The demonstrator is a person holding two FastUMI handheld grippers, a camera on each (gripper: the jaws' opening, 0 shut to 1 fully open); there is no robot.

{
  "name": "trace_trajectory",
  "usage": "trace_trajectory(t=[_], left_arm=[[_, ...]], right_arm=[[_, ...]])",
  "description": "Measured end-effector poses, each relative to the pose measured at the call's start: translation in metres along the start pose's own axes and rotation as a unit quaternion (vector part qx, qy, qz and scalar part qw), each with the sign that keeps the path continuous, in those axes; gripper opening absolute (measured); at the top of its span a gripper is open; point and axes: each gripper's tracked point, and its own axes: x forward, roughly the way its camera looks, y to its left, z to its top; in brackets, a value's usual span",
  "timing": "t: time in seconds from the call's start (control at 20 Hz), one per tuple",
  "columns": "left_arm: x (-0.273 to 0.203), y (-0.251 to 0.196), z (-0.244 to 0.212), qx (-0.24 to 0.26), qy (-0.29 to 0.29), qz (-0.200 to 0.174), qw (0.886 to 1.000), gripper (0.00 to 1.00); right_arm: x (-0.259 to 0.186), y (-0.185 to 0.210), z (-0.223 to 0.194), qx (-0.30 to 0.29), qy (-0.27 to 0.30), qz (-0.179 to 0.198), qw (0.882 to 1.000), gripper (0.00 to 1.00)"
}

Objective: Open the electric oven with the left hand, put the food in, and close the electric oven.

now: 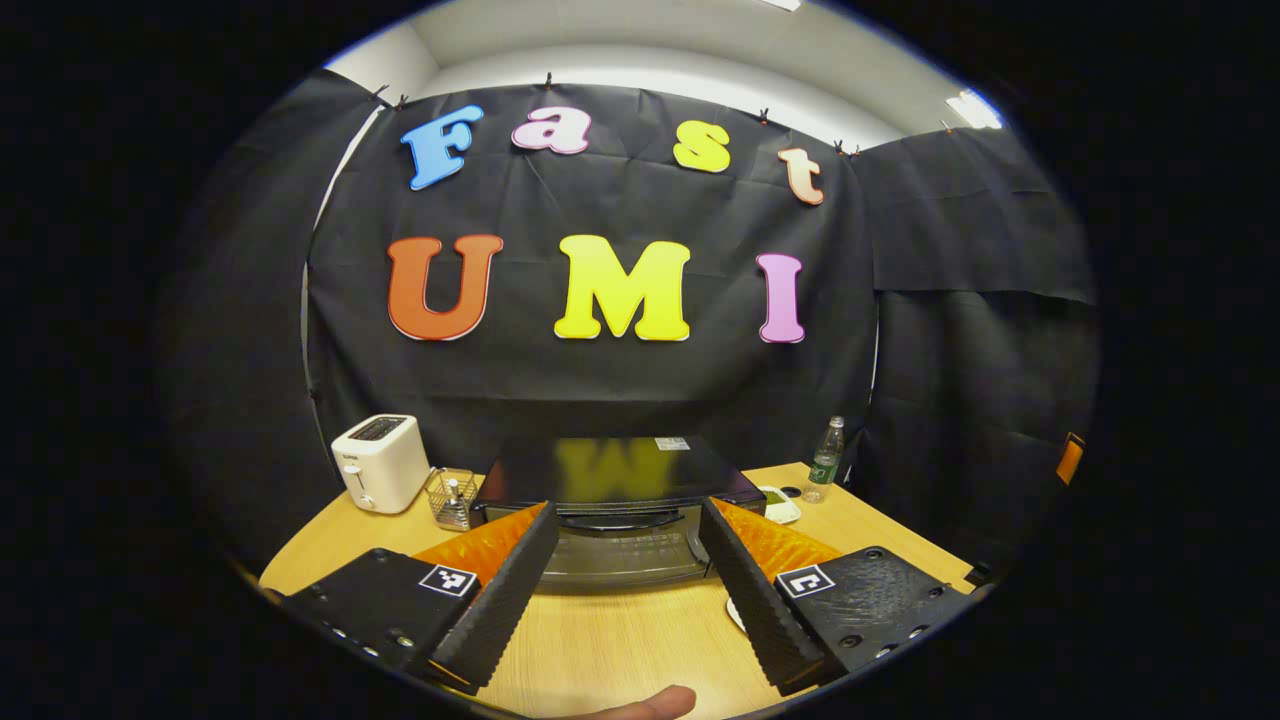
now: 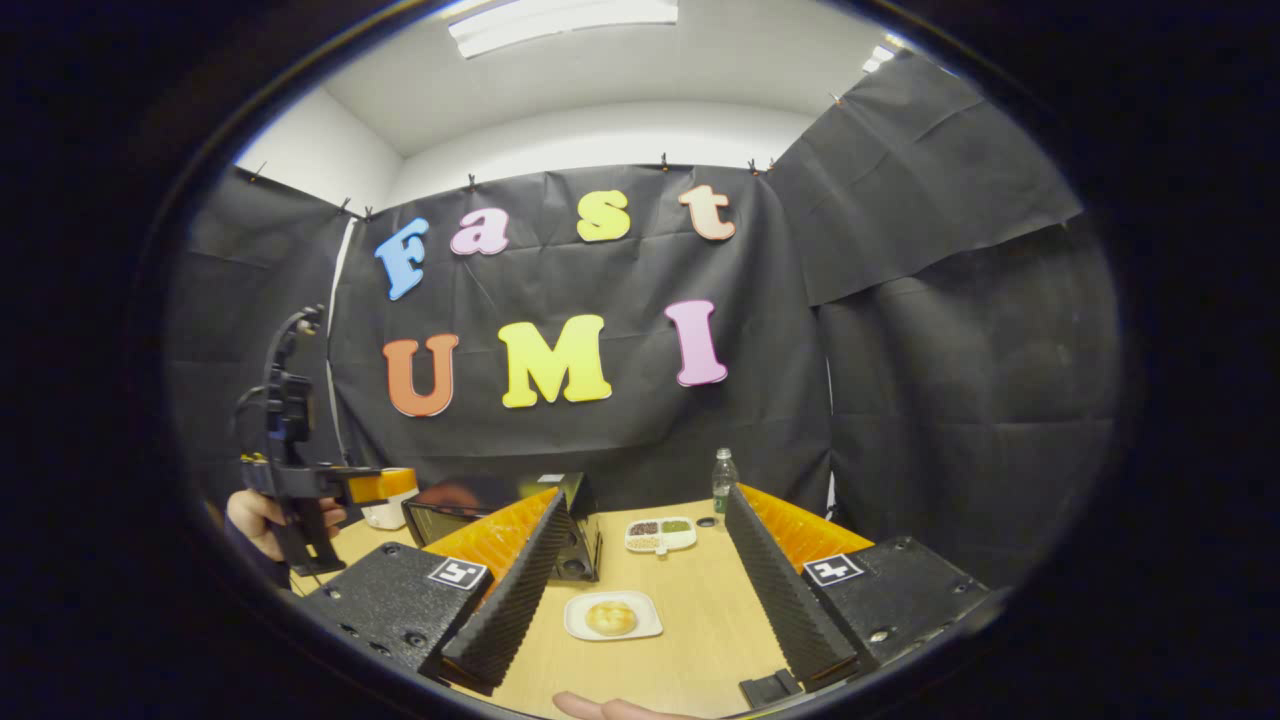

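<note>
The electric oven [image 1: 615,510] sat on the wooden table [image 1: 620,640], straight ahead of the left gripper [image 1: 625,545], its door closed. It was a boxy black unit with a glossy flat top that mirrored the wall behind it, and a small pale sticker lay near the top's back edge; its print was too small to read. The left gripper's 2 ribbed, wedge-shaped fingers [image 1: 505,595] stood wide apart with nothing between them, framing the oven front without touching it. Each finger mount carried a square black-and-white marker tag.

Left of the oven stood a white, rounded toaster [image 1: 380,462] with a dark mark on its side, unreadable, and just beside it a small wire basket [image 1: 450,497]. To the right stood a clear plastic bottle [image 1: 826,460] with a green label, its writing not legible.

In the right gripper view, the right gripper [image 2: 640,565] hung above the table with its fingers spread and empty. Between them, lower down, a round golden bun [image 2: 611,617] rested on a white rounded-rectangle plate [image 2: 640,628]. Farther back lay a white divided tray [image 2: 660,535] holding dark, green and pale portions. The oven's side showed at the left, near the left finger. A hand [image 2: 262,520] at the far left held the other gripper.
</note>
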Motion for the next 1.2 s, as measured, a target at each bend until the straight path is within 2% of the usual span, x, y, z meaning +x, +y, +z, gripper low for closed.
trace_trajectory(t=[0.15,0.3,0.55,0.6,0.65,0.7,0.75,1.0,1.05,1.1,1.2], left_arm=[[0.049,0.01,-0.014,-0.004,0.034,0.019,0.999,0.93],[0.086,0.027,-0.021,0.021,0.04,0.047,0.998,0.94],[0.124,0.023,-0.047,0.005,0.066,0.025,0.998,0.93],[0.129,0.025,-0.051,0.005,0.074,0.026,0.997,0.83],[0.133,0.028,-0.053,0.006,0.078,0.033,0.996,0.94],[0.134,0.027,-0.053,0.009,0.075,0.036,0.996,0.84],[0.134,0.028,-0.054,0.008,0.076,0.039,0.996,0.95],[0.121,0.02,-0.058,0.031,0.095,0.055,0.993,0.96],[0.118,0.018,-0.062,0.027,0.099,0.058,0.993,0.84],[0.115,0.017,-0.063,0.024,0.1,0.06,0.993,0.97],[0.11,0.016,-0.065,0.029,0.102,0.063,0.992,1.0]], right_arm=[[0.0,-0.005,-0.003,-0.006,0.002,-0.006,1.0,0.96],[-0.001,-0.004,-0.005,-0.016,0.001,-0.003,1.0,0.96],[0.003,-0.003,-0.013,-0.023,0.004,0.005,1.0,0.96],[0.004,-0.003,-0.014,-0.022,0.004,0.005,1.0,0.96],[0.005,-0.003,-0.015,-0.022,0.006,0.006,1.0,0.96],[0.005,-0.003,-0.016,-0.021,0.006,0.007,1.0,0.96],[0.006,-0.004,-0.016,-0.021,0.008,0.006,1.0,0.96],[0.005,-0.002,-0.016,-0.024,0.007,0.01,1.0,0.96],[0.004,-0.001,-0.016,-0.024,0.008,0.011,1.0,0.96],[0.003,0.0,-0.017,-0.025,0.008,0.012,1.0,0.96],[0.003,0.001,-0.018,-0.028,0.011,0.014,0.999,0.96]])
